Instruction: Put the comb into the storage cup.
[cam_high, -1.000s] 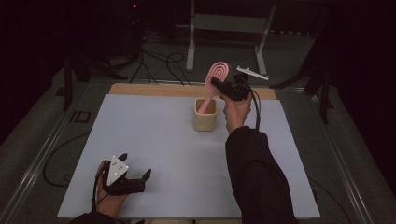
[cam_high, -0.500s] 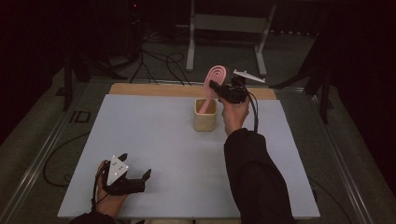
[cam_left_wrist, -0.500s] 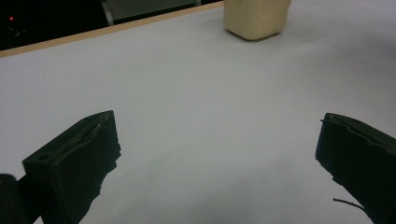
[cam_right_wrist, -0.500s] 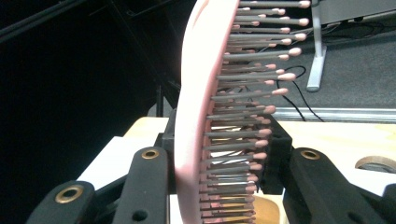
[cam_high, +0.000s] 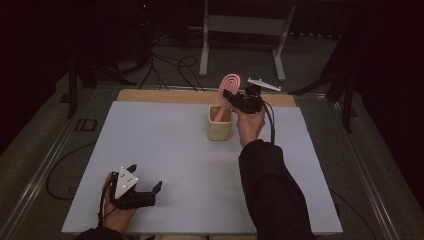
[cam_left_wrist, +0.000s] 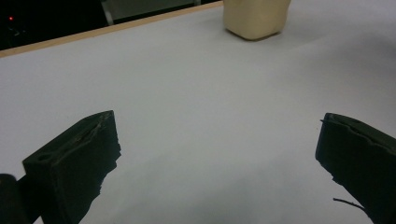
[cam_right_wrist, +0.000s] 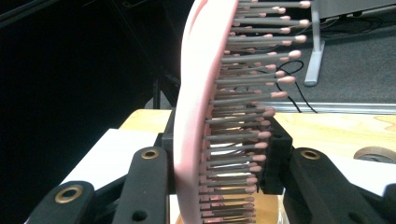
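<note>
While the left hand-held gripper (cam_high: 150, 192) rests released on the tabletop (cam_high: 165, 150), the right hand-held gripper (cam_high: 231, 96) is clenched on a pink hairbrush (cam_high: 229, 85), its handle end below the jaws in a beige cup (cam_high: 220, 129).

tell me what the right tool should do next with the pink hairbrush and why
Probably lower it a little further, straight down. The right tool is shut on the pink hairbrush, whose handle already dips into the beige cup while the head stands well above the rim. Letting go now might tip it. The left tool rests open, far off.
</note>
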